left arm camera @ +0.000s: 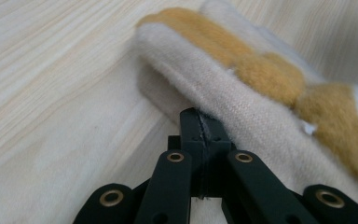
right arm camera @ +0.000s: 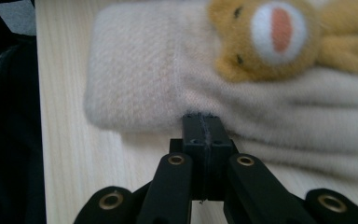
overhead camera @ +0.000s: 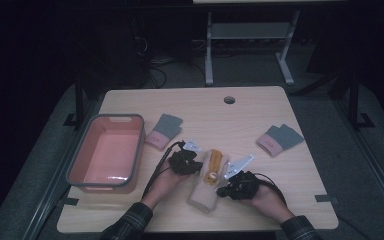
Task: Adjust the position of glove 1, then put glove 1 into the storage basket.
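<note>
Both tools, the left tool (left arm camera: 200, 122) and the right tool (right arm camera: 202, 122), are clenched on the edges of a cream sock (overhead camera: 206, 192) lying on the counter (overhead camera: 240, 112).

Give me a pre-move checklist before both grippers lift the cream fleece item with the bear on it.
1. Left gripper shut at the edge of the cream fleece item with an orange plush bear: ok.
2. Right gripper shut at its edge: ok.
3. Fabric really pinched between each pair of jaws: cannot tell.
4. Pink plastic bin with grey rim empty: ok.
5. Both grey-and-pink folded cloths lie apart from the fleece: ok.
</note>
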